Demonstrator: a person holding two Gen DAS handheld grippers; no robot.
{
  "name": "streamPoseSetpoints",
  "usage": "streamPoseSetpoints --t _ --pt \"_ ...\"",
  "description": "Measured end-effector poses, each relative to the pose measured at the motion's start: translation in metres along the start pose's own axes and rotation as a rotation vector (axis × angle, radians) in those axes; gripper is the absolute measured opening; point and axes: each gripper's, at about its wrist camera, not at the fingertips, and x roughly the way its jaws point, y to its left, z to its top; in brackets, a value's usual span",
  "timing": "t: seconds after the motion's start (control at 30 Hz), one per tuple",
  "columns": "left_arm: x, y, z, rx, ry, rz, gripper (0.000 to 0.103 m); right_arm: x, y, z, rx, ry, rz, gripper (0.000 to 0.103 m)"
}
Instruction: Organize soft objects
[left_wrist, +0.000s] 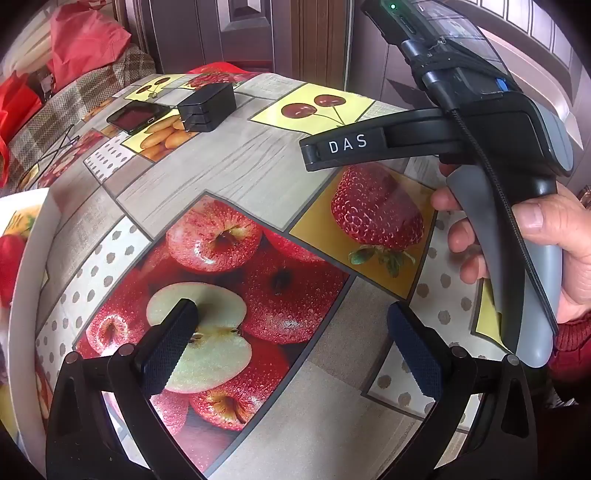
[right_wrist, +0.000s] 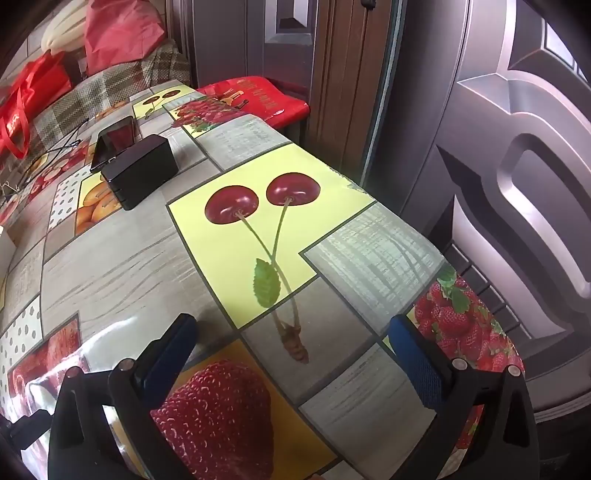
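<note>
The left gripper (left_wrist: 291, 332) hangs over the surface (left_wrist: 229, 166), above the printed apples of its fruit-patterned cover, jaws spread wide with nothing between them. The right gripper (right_wrist: 293, 339) hovers over the same surface nearer its door-side edge, jaws likewise released and empty; in the left wrist view its body is gripped by the right hand (left_wrist: 546, 251). No soft thing lies between or near either pair of jaws. Beyond the black box (right_wrist: 142, 175), which sits at the far end of the surface beside a dark phone (right_wrist: 114, 142), a red cloth (right_wrist: 118, 35) and a red bag (right_wrist: 33, 99) rest on a plaid-covered seat (right_wrist: 96, 92).
</note>
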Motion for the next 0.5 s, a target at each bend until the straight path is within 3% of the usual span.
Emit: streamPoseSetpoints --t 0.3,0.5 --pt "0.0 0.0 0.0 0.0 0.0 0.0 0.102 0.007 0.015 0.008 -0.002 0.005 0.009 0.103" --pt "0.0 0.0 0.0 0.0 0.0 0.0 0.102 0.003 0.005 0.002 0.003 -0.002 0.024 0.103"
